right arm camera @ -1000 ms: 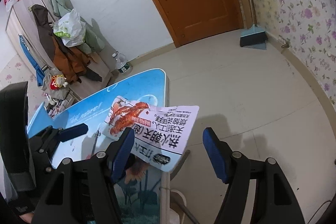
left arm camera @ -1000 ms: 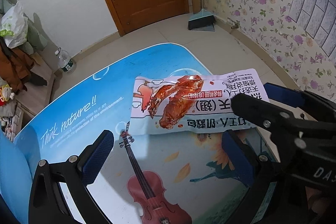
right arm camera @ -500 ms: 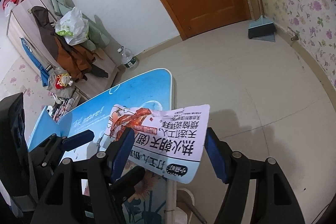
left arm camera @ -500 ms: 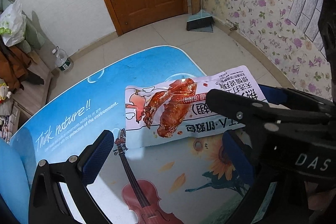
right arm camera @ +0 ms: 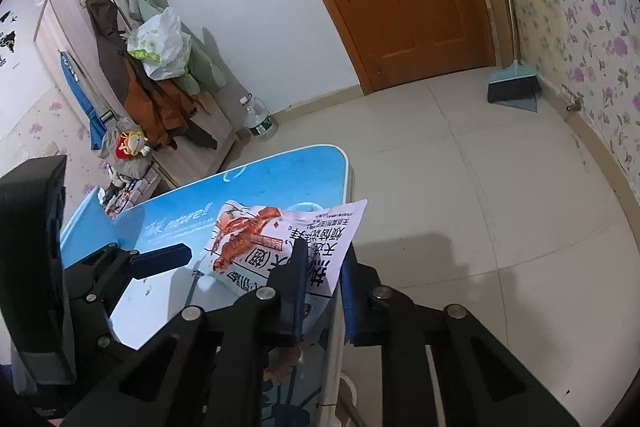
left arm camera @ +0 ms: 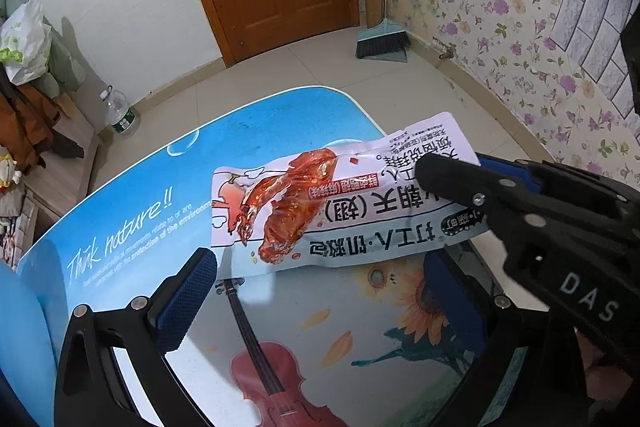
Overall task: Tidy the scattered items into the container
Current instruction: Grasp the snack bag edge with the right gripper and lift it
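Observation:
A white snack packet (left arm camera: 340, 211) printed with red chicken wings lies across the blue picture table (left arm camera: 140, 195), its right end sticking past the table's edge. My right gripper (right arm camera: 324, 255) comes in from the right, its jaws closing on that end of the packet (right arm camera: 256, 239) with the pads pressing it. In the left wrist view the right gripper (left arm camera: 452, 167) covers the packet's right end. My left gripper (left arm camera: 320, 267) stands open just in front of the packet, one blue pad on each side and nothing between them. One of its fingers (right arm camera: 160, 259) shows in the right wrist view.
The table (right arm camera: 280, 171) ends close to the right of the packet, with tiled floor beyond. A water bottle (left arm camera: 120, 111) stands on the floor by the wall, a broom with dustpan (left arm camera: 382, 43) leans by the wooden door, and clothes hang at the left.
The right gripper's jaws, wide apart around the packet's end before, have closed onto it. The packet's right end has lifted and tilted slightly. The left gripper has stayed put.

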Available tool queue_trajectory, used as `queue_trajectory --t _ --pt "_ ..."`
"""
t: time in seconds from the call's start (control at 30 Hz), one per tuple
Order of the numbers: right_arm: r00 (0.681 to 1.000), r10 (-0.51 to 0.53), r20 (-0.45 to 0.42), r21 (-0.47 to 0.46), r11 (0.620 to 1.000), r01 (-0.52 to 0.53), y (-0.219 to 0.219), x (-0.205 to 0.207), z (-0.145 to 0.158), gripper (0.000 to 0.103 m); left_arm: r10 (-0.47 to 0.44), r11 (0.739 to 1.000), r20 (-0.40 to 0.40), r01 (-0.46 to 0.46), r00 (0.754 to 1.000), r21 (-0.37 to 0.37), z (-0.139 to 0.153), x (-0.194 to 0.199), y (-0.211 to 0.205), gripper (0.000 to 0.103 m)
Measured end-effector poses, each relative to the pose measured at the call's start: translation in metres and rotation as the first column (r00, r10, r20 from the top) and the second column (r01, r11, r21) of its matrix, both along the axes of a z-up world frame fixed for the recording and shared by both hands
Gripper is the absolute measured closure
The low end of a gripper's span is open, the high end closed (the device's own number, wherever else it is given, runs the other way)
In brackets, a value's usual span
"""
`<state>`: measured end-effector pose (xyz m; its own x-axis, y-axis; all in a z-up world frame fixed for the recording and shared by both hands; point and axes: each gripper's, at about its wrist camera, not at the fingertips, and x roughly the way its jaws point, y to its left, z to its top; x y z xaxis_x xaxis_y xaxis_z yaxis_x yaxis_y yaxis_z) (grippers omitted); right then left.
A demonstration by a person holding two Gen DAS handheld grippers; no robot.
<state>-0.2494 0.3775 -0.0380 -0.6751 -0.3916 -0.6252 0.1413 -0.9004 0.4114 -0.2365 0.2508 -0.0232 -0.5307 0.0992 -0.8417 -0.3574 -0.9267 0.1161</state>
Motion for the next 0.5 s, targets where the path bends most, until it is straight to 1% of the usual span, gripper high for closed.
queue_trajectory --t 0.23,0.37,0.5 --pt "1.0 -0.005 0.006 -0.028 1.0 0.006 0.008 0.014 0.001 0.089 0.036 0.999 0.014 -0.036 0.999 -0.006 0.001 0.003 -0.017 0.0" --pt "0.999 -0.026 0.026 -0.03 0.999 0.027 0.018 0.033 -0.003 0.089 0.058 0.998 0.025 -0.058 0.998 -0.004 0.002 0.011 -0.028 0.0" --pt "0.998 -0.048 0.044 -0.051 0.997 0.05 0.027 0.057 -0.007 0.089 0.058 0.998 0.031 -0.057 0.998 -0.012 0.002 0.025 -0.036 0.0"
